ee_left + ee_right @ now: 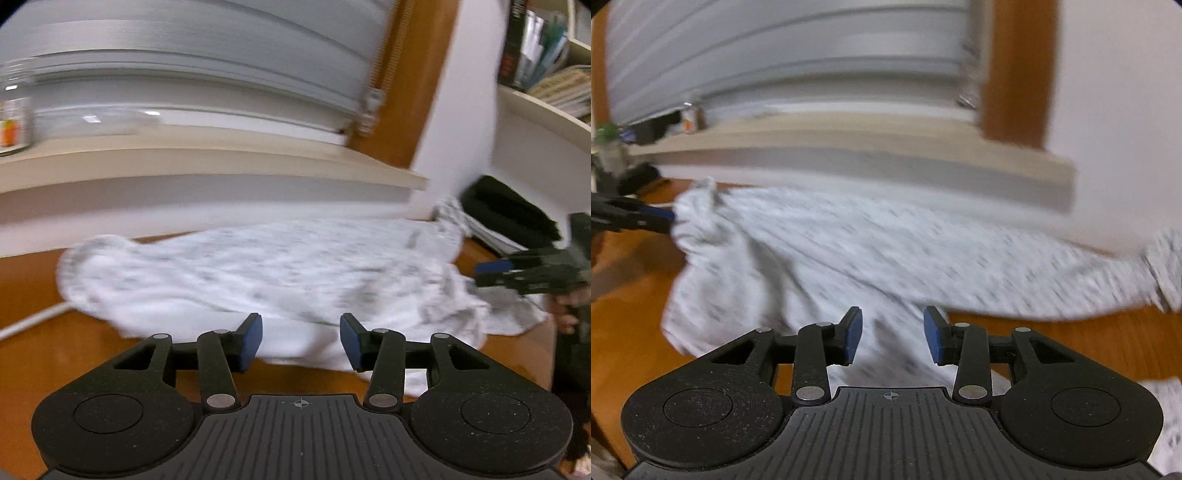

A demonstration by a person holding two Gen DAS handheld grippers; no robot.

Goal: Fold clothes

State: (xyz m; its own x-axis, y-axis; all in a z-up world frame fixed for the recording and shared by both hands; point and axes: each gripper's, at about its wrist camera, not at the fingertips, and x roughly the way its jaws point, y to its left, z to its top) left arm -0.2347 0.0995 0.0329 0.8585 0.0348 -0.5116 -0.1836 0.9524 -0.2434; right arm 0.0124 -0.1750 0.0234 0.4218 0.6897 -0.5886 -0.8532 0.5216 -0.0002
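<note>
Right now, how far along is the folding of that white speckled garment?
Early. Done: the white speckled garment is laid out on the wooden table, still rumpled, no clean fold visible. In hand: nothing; the left gripper and right gripper are both open over its near edge. Left: grasping, folding, smoothing. Motion blur hides fine creases.

bare wooden tabletop point(1071, 343) near, garment point(849, 251) spread across, shelf ledge point(849, 155) behind

A glass jar point(14, 114) stands on the sill point(207, 162); books point(546, 55) fill the shelf point(535, 107).
</note>
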